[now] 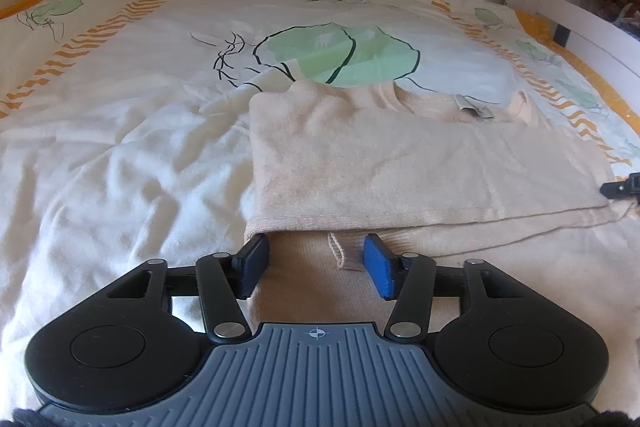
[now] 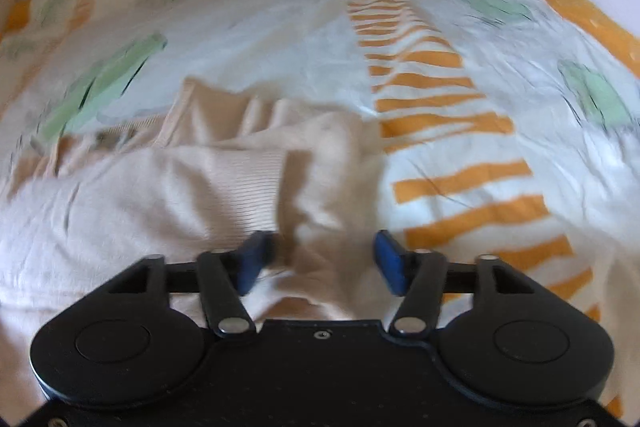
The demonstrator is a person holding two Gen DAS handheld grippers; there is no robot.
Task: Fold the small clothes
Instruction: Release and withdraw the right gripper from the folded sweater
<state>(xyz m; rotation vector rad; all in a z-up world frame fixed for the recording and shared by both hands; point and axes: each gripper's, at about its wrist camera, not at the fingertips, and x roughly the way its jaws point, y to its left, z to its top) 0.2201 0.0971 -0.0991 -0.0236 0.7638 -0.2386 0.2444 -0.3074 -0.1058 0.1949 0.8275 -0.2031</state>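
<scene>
A pale beige knit sweater (image 1: 400, 163) lies partly folded on the bed, its neck label toward the back and one sleeve laid across the body. My left gripper (image 1: 316, 259) is open, its blue pads either side of the sweater's near left hem. My right gripper (image 2: 326, 259) is open over the sweater's right edge (image 2: 312, 163), with cloth between the pads but not clamped. The right gripper's tip (image 1: 624, 185) shows at the right edge of the left wrist view. The right wrist view is motion-blurred.
The bed cover (image 1: 140, 107) is white with green leaf prints and orange striped bands (image 2: 432, 107). A white bed frame (image 1: 580, 7) runs along the back and right side. The cover is wrinkled to the left of the sweater.
</scene>
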